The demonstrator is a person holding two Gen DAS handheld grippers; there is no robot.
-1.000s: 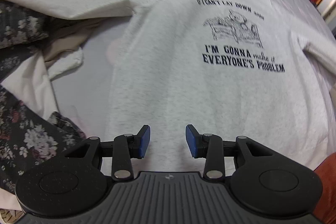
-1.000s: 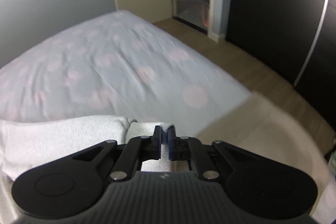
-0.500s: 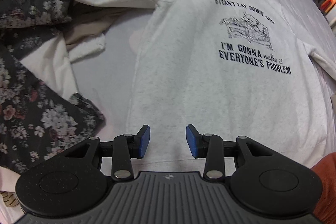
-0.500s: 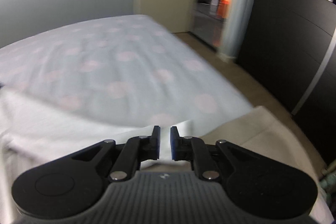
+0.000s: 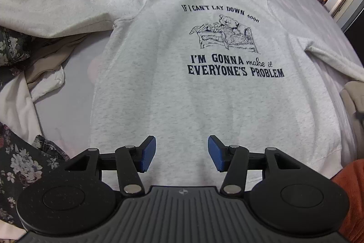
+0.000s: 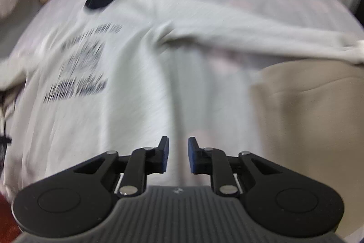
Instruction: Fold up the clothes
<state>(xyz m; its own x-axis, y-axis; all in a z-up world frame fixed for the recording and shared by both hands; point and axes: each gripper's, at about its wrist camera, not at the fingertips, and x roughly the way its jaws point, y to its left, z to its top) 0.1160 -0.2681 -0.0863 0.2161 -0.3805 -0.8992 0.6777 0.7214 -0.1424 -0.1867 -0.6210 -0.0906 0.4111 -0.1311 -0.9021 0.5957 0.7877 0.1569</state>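
Sleeve [image 6: 261, 38] released by right gripper [image 6: 178, 156], fingers now parted, empty; left gripper [image 5: 182, 153] wide, empty; sweatshirt [image 5: 204, 95] spread flat, folding not begun.

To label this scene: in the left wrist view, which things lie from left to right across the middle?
Floral fabric → beige cloth → sweatshirt → tan cloth.

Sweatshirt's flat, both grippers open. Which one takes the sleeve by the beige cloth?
Right, probably. The right gripper faces that sleeve; the left gripper hovers mid-hem on the sweatshirt.
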